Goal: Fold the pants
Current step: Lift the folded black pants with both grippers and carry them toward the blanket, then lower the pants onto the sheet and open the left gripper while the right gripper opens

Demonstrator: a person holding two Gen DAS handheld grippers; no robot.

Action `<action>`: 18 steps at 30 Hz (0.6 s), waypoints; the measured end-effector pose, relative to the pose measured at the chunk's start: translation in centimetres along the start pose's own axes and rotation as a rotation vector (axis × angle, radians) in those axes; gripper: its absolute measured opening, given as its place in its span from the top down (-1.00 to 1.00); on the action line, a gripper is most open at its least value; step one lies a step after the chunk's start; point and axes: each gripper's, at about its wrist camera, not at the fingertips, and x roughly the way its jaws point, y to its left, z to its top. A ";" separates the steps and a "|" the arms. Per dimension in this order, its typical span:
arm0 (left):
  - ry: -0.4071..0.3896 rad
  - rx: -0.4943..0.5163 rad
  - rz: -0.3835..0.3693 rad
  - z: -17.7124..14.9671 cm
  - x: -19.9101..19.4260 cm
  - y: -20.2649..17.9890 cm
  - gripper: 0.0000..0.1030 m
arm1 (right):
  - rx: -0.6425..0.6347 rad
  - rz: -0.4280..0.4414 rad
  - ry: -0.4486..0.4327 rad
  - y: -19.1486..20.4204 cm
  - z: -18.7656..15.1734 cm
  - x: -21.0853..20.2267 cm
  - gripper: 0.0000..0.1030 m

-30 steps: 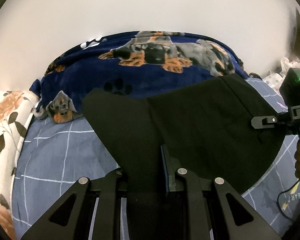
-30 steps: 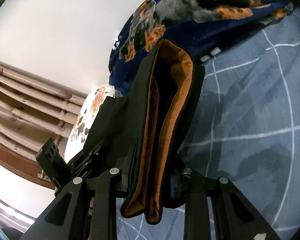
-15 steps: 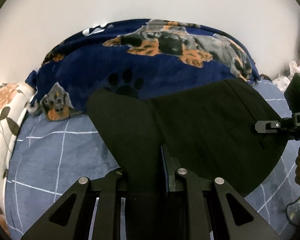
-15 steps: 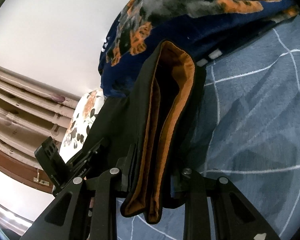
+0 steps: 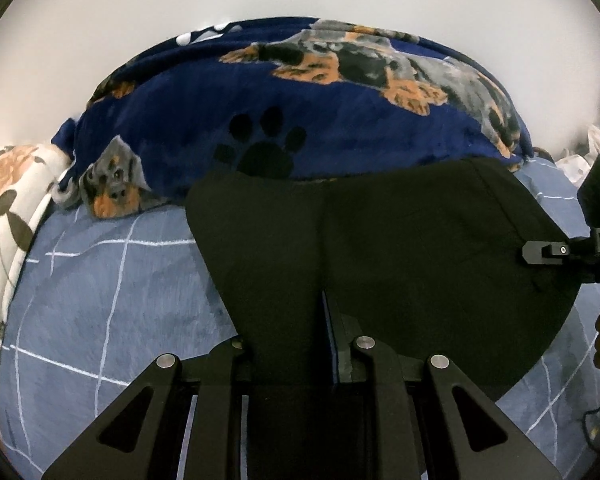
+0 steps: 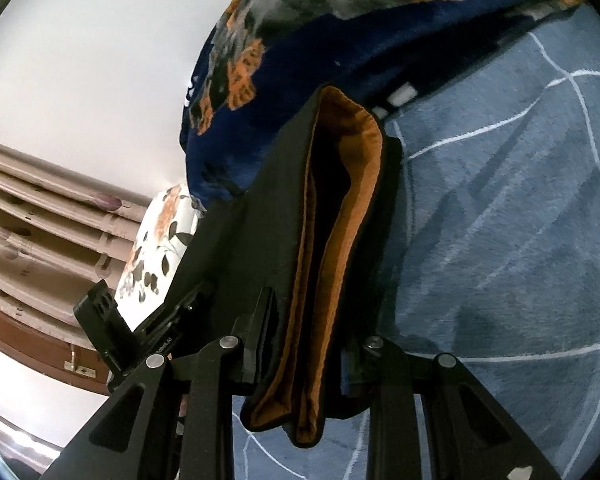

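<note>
The black pants (image 5: 400, 248) hang stretched between my two grippers above the bed. My left gripper (image 5: 290, 320) is shut on one end of the fabric. My right gripper (image 6: 308, 328) is shut on the folded waistband, whose orange lining (image 6: 352, 208) shows between its fingers. The right gripper also shows at the right edge of the left wrist view (image 5: 548, 252), pinching the pants' other end. The left gripper shows at the lower left of the right wrist view (image 6: 160, 332).
A blue sheet with a white grid (image 5: 112, 280) covers the bed. A navy dog-print blanket (image 5: 300, 100) lies heaped at the far side against a white wall. A floral pillow (image 5: 4, 200) lies at the left. Curtains (image 6: 40, 220) hang beyond it.
Both grippers have moved toward the dog-print blanket, carrying the pants with them. The blanket looks larger and closer now. Both grips are unchanged.
</note>
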 end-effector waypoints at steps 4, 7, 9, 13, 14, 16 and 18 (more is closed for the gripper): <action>0.000 -0.004 0.007 -0.5 0.3 0.2 0.57 | -0.004 -0.019 0.000 -0.4 -0.1 0.3 0.51; 0.002 -0.005 0.017 -0.9 0.7 0.4 0.51 | -0.014 -0.038 0.001 -0.6 -0.2 0.5 0.52; 0.005 -0.015 0.021 -1.1 1.0 0.6 0.45 | -0.033 -0.063 0.000 -0.5 -0.3 0.7 0.53; 0.008 -0.042 0.025 -1.7 1.6 1.0 0.29 | -0.066 -0.108 -0.005 -0.5 -0.6 1.1 0.49; 0.006 -0.044 0.031 -1.8 1.8 1.1 0.26 | -0.072 -0.113 -0.008 -0.6 -0.6 1.1 0.48; -0.010 -0.044 0.054 -2.0 1.9 1.1 0.10 | -0.109 -0.140 -0.019 -0.2 -0.7 1.2 0.48; -0.018 -0.053 0.059 -2.1 1.9 1.2 0.06 | -0.153 -0.171 -0.031 0.3 -0.9 1.3 0.47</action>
